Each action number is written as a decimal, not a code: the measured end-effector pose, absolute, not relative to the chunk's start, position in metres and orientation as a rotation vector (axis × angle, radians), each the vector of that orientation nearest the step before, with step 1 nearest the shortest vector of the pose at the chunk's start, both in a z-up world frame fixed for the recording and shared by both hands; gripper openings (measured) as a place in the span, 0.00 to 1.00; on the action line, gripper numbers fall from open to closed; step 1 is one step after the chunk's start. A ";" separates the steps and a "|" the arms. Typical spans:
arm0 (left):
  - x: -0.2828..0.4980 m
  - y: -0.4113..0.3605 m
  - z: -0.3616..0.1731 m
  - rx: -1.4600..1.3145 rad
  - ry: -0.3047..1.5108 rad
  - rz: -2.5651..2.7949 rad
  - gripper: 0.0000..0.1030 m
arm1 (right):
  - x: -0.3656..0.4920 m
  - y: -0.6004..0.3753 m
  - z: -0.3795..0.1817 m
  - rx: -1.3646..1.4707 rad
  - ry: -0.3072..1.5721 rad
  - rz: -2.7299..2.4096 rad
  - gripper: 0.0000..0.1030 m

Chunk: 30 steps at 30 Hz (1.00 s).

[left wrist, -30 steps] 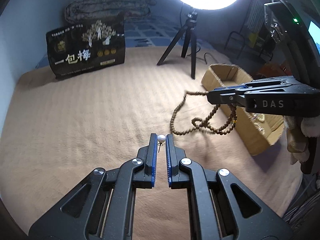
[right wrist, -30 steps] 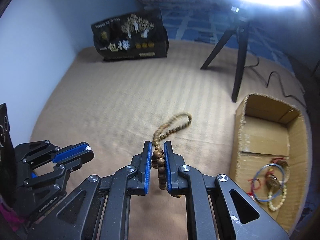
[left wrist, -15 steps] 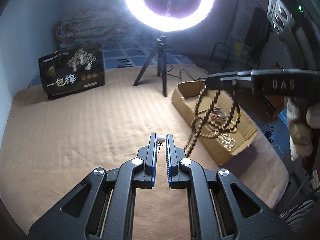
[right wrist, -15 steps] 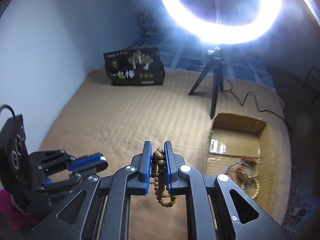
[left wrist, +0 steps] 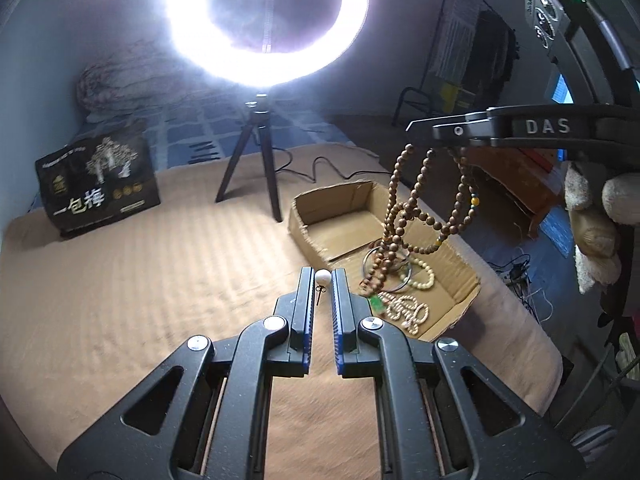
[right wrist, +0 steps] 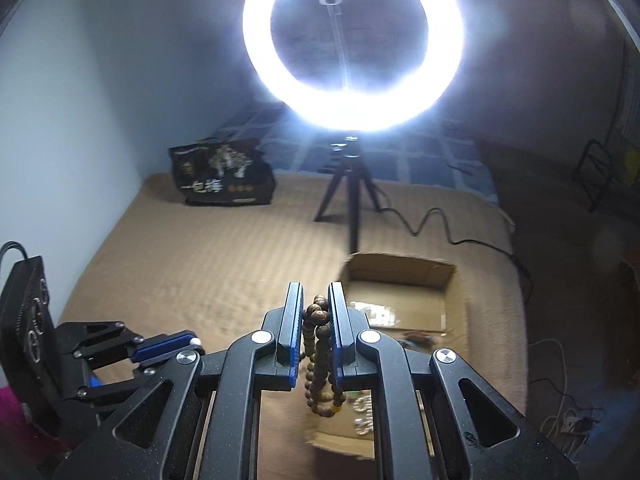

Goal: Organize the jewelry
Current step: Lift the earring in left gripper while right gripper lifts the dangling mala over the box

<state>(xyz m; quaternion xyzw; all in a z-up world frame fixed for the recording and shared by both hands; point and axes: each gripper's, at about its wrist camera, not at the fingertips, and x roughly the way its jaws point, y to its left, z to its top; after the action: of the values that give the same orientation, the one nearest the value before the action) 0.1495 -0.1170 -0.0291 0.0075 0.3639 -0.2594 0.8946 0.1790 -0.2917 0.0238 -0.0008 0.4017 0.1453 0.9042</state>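
Left gripper (left wrist: pixel 322 276): pinching a pearl earring (left wrist: pixel 322 277) at its tips, above the tan blanket (left wrist: pixel 120 280).
Right gripper (right wrist: pixel 315 304): clamped on a wooden bead strand (right wrist: pixel 320 344), loops dangling over the box (left wrist: pixel 336 200).
Box: holds bracelets (left wrist: pixel 404 308), beside the ring light's tripod (left wrist: pixel 256 160).

In the right wrist view, the cardboard box (right wrist: pixel 400 276) is blurred, its jewelry indistinct.

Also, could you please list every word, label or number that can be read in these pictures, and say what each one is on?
"DAS": raised letters on the side of the right gripper, seen from the left wrist view.
"一包梅": large white characters on the black bag.
The bag's smaller print and gold seals are too small to read.
Nothing else bears readable text.
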 end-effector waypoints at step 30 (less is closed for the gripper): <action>0.210 -0.210 -0.084 0.056 0.832 -0.584 0.06 | 0.262 -0.366 -0.040 0.056 0.884 0.163 0.11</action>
<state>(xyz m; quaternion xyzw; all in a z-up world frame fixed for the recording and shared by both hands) 0.2103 -0.2099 -0.0836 0.0267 0.3981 -0.2795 0.8733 0.2620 -0.3661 -0.0395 0.0268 0.4273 0.0788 0.9003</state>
